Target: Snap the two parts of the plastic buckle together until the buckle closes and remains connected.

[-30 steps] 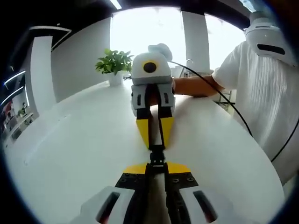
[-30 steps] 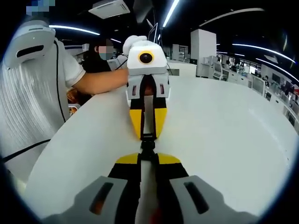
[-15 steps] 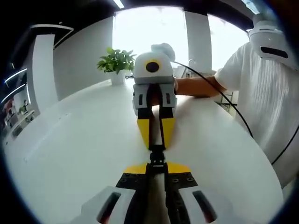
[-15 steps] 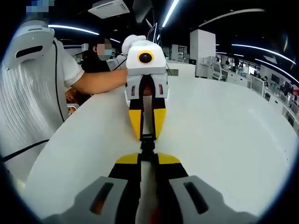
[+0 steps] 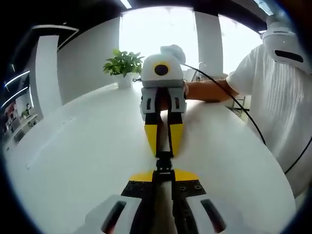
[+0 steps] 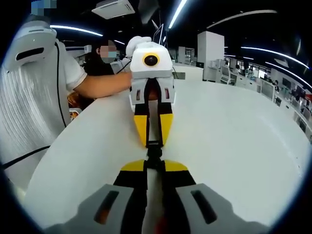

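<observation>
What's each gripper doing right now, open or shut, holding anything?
Left gripper: shut on its half of the black buckle.
Right gripper: shut on the other half.

A white table [image 5: 73, 146] with a potted plant [image 5: 123, 66] stands before bright windows [image 5: 156, 29]; ceiling light strips [image 6: 183, 10] glow.

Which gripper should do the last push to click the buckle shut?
Either; I'd lean right. The left gripper and right gripper face each other tip to tip above the white table, each shut on a black buckle half. They look evenly matched, so pushing both together seems best.
</observation>
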Demonstrator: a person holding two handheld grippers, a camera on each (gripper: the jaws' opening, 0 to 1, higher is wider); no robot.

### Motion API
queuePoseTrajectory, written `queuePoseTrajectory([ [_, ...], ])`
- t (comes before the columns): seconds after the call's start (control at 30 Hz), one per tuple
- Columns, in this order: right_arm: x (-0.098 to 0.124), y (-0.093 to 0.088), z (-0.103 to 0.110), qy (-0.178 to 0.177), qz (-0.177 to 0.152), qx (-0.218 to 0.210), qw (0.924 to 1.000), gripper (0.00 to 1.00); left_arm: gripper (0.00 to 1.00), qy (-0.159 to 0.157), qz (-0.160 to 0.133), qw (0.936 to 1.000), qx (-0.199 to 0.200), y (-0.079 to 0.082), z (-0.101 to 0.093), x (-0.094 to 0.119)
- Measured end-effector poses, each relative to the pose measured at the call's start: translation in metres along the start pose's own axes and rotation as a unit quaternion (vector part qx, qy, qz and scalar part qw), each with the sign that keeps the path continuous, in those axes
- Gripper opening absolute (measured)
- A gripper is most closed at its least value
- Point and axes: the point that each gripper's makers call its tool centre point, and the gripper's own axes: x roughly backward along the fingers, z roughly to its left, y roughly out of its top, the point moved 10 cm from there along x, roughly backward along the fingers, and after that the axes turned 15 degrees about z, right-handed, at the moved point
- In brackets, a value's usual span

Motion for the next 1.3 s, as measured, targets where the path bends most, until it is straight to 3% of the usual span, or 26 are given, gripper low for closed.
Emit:
queuePoseTrajectory([
  [0.43,-0.001,0.001,0.002,0.013,-0.006,0.005,0.9999,0.08,0.08,-0.012,-0.002,0.9998,-0.016,0.002,0.000,-0.001],
  [0.47,-0.002,0.002,0.002,0.016,-0.008,0.007,0.9998,0.08,0.07,-0.018,-0.005,0.9996,-0.021,0.003,-0.001,-0.003],
  [0.5,-0.005,0.004,0.002,0.024,-0.010,0.013,0.9996,0.08,0.07,-0.017,-0.009,0.9985,-0.051,0.009,0.000,-0.005],
  [0.53,-0.005,0.005,0.004,0.019,-0.006,0.012,0.9997,0.08,0.08,-0.020,-0.005,0.9993,-0.030,0.009,-0.001,-0.005],
  [0.87,-0.003,0.003,0.005,0.015,-0.008,0.011,0.9998,0.08,0.08,-0.026,-0.012,0.9993,-0.024,0.004,-0.008,-0.005],
  [1.0,-0.003,0.002,0.003,0.019,-0.010,0.009,0.9997,0.09,0.09,-0.032,-0.020,0.9991,-0.019,-0.010,0.018,0.003],
  [1.13,-0.002,0.001,0.003,0.017,-0.012,0.010,0.9997,0.09,0.09,-0.011,-0.006,0.9991,-0.042,-0.002,0.005,-0.004],
  [1.3,-0.002,0.001,0.003,0.012,-0.010,0.008,0.9998,0.10,0.10,-0.008,-0.006,0.9992,-0.040,0.006,-0.010,-0.009],
])
